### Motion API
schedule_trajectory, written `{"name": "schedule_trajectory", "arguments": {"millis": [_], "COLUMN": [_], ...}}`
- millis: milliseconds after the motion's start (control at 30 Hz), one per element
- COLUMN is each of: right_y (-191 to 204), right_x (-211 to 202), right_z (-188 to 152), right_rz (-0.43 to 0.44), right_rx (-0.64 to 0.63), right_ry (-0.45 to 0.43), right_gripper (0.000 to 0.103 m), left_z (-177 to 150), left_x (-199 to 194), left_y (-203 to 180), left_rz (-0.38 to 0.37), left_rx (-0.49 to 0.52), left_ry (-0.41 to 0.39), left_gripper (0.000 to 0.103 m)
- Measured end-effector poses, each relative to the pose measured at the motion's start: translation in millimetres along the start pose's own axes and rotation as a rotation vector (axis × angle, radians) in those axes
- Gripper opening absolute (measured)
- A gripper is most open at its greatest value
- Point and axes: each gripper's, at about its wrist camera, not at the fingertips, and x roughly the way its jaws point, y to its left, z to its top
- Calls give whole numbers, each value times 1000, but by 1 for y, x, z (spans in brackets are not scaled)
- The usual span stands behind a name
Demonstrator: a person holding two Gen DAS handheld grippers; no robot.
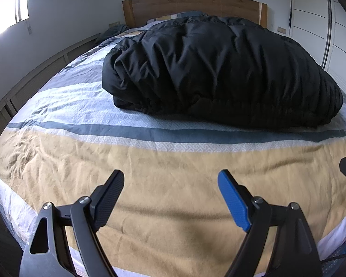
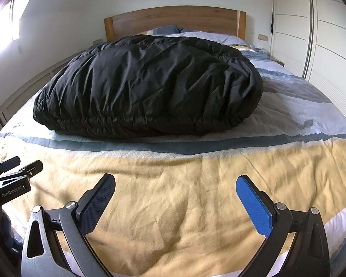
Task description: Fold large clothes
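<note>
While both pairs of tongs are hovering over the near tan band of the bed cover (image 1: 150, 219), each is standing released with nothing between its pads: the left tongs (image 1: 170, 198) and the right tongs (image 2: 175, 204). From the left wrist view, only a black tip of the right tongs is showing at the right edge; from the right wrist view, the left tongs are poking in at the left edge, partly cut off. Beyond a blue-grey stripe, well apart from both, the black puffer coat (image 2: 147, 85) is lying bunched on the bed, its long axis running across the bed, its gathered hem facing the cameras. Sleeves and collar are hidden in the folds. Farther back, pillows (image 2: 168, 30) are peeking over it before the wooden headboard (image 2: 175, 19), and a white wardrobe (image 2: 329, 46) is standing to the right.
</note>
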Motion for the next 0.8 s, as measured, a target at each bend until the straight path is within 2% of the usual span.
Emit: {"name": "schedule_trajectory", "arguments": {"millis": [200, 800], "right_y": [0, -3], "right_x": [0, 2], "right_z": [-1, -4], "right_rz": [-1, -7], "right_rx": [3, 13], "right_ry": [4, 15], "right_gripper": [103, 102], "left_z": [0, -1], "left_x": [0, 0], "left_y": [-1, -3], "left_rz": [-26, -32], "left_rx": [3, 8], "left_ry": [4, 20], "left_gripper": [83, 83]}}
